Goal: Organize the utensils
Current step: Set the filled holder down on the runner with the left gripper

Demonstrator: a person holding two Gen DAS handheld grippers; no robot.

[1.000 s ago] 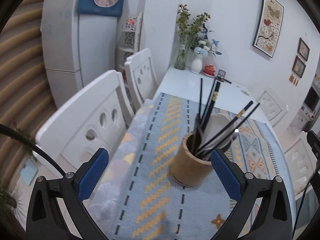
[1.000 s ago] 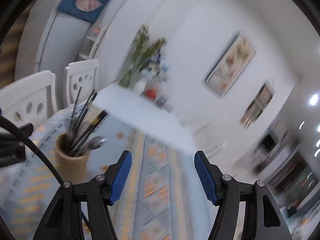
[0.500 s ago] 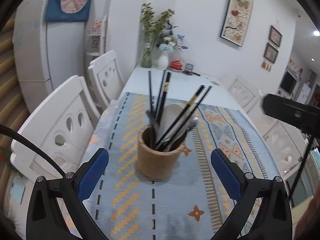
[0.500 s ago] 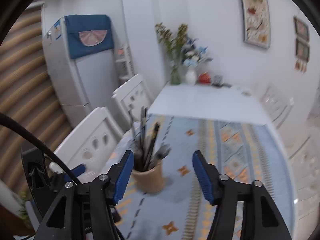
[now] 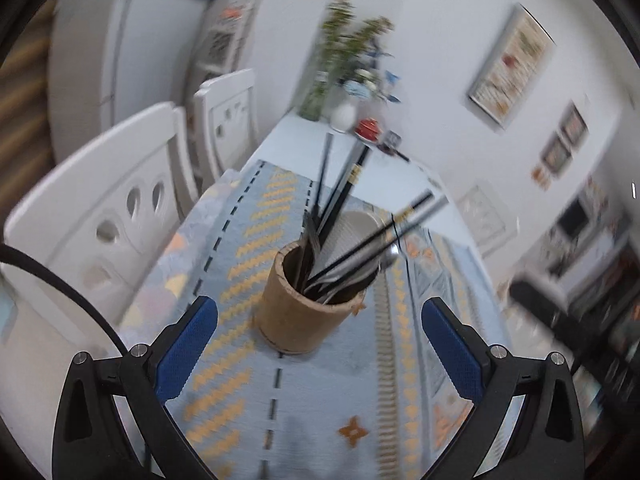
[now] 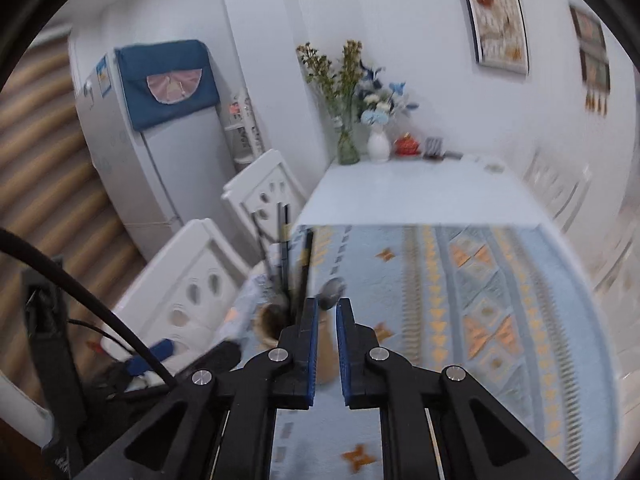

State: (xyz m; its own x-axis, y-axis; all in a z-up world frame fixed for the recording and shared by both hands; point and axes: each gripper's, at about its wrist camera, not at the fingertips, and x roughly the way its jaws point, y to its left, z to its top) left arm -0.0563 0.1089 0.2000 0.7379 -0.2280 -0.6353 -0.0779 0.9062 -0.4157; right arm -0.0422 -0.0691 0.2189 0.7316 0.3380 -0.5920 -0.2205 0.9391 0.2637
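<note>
Utensils are already standing in the tan holder [image 5: 308, 304] on the patterned table runner [image 5: 320, 400]: black chopsticks [image 5: 340, 196] fanning out, a spoon [image 6: 332, 290] leaning at the rim. No loose utensil is showing on the cloth. Your left gripper [image 5: 316, 344] is hovering wide, straddling the holder without touching it. Your right gripper [image 6: 327, 350] is sitting nearly closed above it, gripping nothing visible. This is fitting either sorting about to begin or just wrapping up; not calling a move.
</note>
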